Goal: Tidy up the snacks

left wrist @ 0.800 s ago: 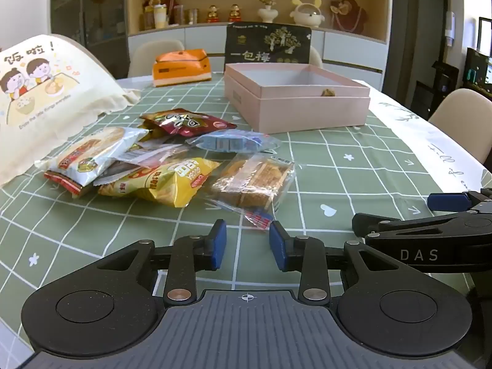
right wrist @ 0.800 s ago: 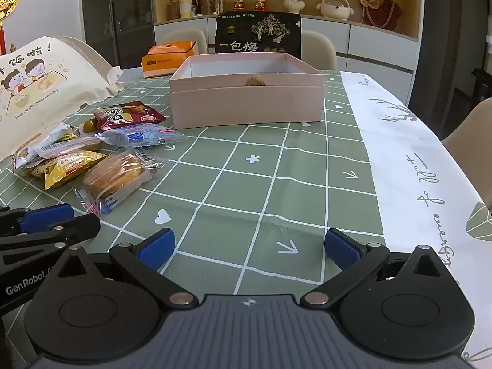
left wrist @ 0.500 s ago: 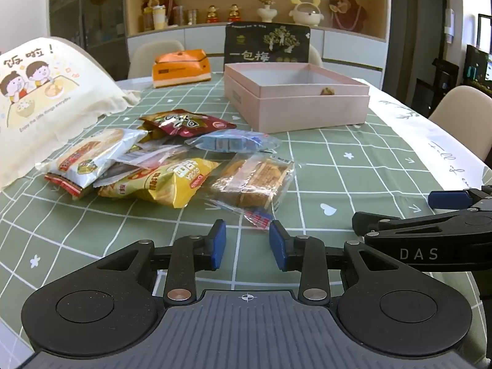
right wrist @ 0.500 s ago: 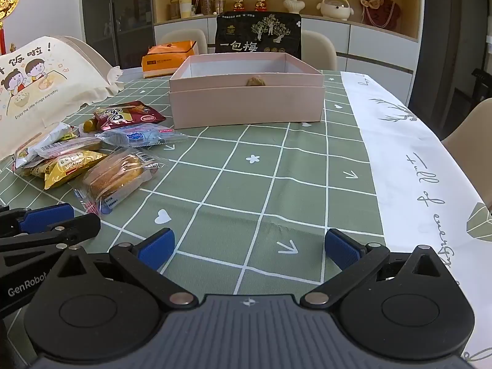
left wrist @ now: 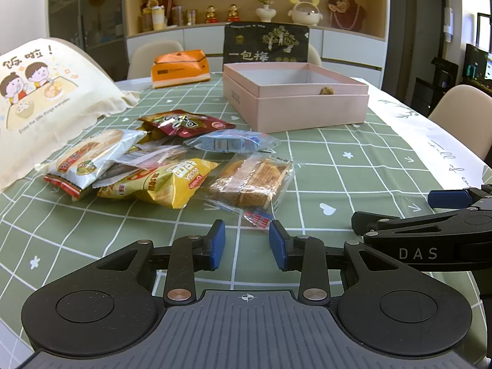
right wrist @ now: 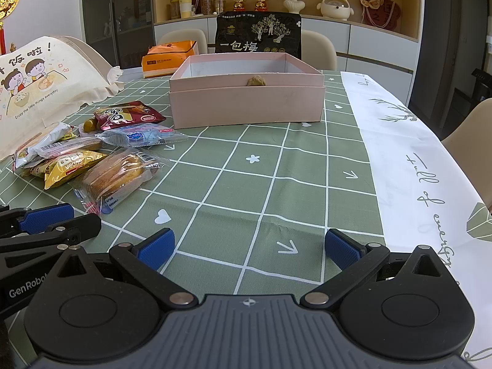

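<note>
- Left wrist view: the left claw (left wrist: 247, 244) hovers low over the green checked worktop (left wrist: 353, 172), fingers a narrow gap apart, holding nothing. Just ahead lies a clear-wrapped cake (left wrist: 250, 181), beside a yellow chip bag (left wrist: 160, 184), in a snack pile towards the worktop's left edge. An open pink box (left wrist: 295, 104) sits nearer the far edge.
- Right wrist view: the right claw (right wrist: 249, 249) is spread wide and empty, with bare worktop between its fingers. The left claw sits low at left, near the cake.

Small brown item (right wrist: 255, 80) half hidden behind pink box (right wrist: 246, 104) wall; identity unclear.
</note>
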